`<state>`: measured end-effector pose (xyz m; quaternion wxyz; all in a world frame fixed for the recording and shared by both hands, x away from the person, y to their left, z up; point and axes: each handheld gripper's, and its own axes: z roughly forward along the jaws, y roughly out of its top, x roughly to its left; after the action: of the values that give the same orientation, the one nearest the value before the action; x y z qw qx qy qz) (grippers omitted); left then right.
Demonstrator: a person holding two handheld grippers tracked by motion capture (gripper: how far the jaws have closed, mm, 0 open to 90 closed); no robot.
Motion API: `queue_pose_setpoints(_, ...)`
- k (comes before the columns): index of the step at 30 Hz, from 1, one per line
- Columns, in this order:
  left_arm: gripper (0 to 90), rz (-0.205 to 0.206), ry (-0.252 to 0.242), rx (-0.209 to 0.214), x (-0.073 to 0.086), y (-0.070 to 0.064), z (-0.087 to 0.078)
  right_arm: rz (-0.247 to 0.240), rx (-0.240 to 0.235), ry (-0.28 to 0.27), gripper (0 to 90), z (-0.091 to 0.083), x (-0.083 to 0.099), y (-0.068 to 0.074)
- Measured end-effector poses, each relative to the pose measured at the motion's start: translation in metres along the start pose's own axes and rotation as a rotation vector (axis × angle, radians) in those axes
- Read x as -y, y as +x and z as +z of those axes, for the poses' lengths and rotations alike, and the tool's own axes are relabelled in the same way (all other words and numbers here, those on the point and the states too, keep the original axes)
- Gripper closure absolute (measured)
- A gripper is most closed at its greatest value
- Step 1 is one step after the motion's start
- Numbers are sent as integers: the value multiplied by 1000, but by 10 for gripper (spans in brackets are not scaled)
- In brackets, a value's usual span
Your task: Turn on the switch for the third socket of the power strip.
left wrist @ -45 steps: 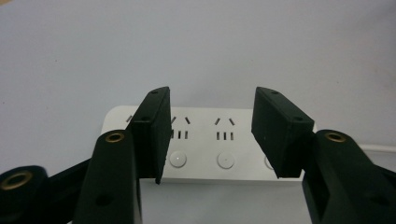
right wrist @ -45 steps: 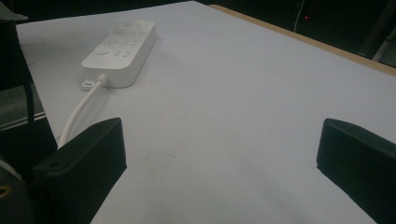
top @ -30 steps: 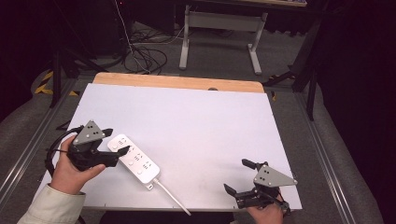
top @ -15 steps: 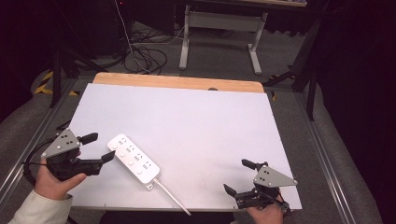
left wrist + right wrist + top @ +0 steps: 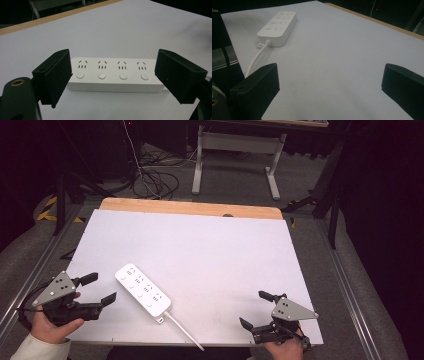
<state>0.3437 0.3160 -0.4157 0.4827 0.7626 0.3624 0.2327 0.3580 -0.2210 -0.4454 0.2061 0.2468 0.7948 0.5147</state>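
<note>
A white power strip [image 5: 143, 292] with several sockets and round buttons lies flat on the white table top [image 5: 215, 250], towards the near left. Its white cord [image 5: 184, 333] runs off the front edge. My left gripper [image 5: 99, 289] is open just left of the strip, apart from it; in the left gripper view the strip [image 5: 113, 74] lies crosswise beyond the gripper [image 5: 113, 80] and its wide jaws. My right gripper [image 5: 256, 310] is open near the front right corner, holding nothing. In the right gripper view the strip [image 5: 277, 24] lies far off beyond the gripper [image 5: 332, 92].
A wooden strip [image 5: 190, 208] edges the table's far side. Metal rails [image 5: 350, 285] run along both sides. Beyond the table stand a desk frame [image 5: 235, 150] and loose cables [image 5: 155, 180] on the dark floor.
My left gripper has pulled back leftward off the power strip and now stands open beside it. The strip has stayed put. The right gripper has not moved.
</note>
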Motion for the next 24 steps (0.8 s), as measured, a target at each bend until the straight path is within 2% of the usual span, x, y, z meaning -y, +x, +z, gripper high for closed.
queue_pose_setpoints(3, 148, 10, -3, -15, 7, 0, -2, -1, -1, 3, 17, 0, 0, 1)
queue_pose_setpoints(8, 148, 27, -1, -14, 19, 0, -2, -5, -10, -3, 16, 0, -1, 2)
queue_pose_setpoints(16, 151, 25, 11, -33, 36, 3, -5, 0, -7, 0, 16, -1, -1, 2)
queue_pose_setpoints(19, 154, 25, 32, -49, 43, 3, -3, 1, -5, 1, 16, -1, -1, 1)
queue_pose_setpoints(22, 157, -21, 52, -25, 50, 5, 0, -2, -8, -1, 16, 0, -1, 1)
queue_pose_setpoints(24, 157, -36, 60, -15, 53, 6, 2, -3, -7, -1, 16, 0, -1, 1)
